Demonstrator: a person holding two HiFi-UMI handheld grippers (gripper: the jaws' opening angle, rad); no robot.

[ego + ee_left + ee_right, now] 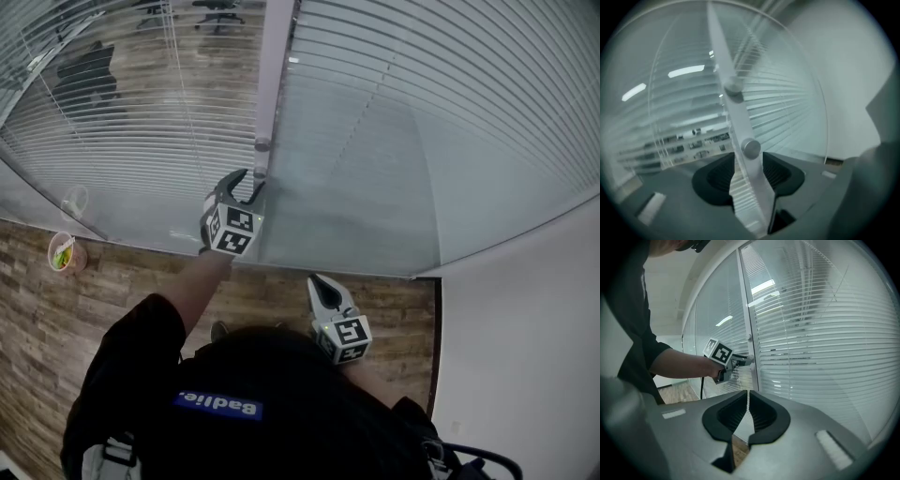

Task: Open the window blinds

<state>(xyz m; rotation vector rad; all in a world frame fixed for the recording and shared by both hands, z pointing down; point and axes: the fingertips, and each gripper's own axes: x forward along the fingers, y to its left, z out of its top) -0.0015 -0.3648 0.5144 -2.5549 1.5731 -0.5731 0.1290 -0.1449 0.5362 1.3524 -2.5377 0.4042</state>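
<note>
Now the left hand-held gripper (251,184) stands open astride the blinds' knobbed bar (739,122), seemingly without touching it.

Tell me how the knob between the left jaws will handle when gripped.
The knob looks like smooth metal, so the pads may slip. It sits fixed on the frame, so it should probably turn, not come away. Small and solid-looking, it seems rigid, hardly fragile.

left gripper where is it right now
In the head view the left gripper is at the vertical frame between the two blinds, its jaws apart either side of a round knob on it.
</note>
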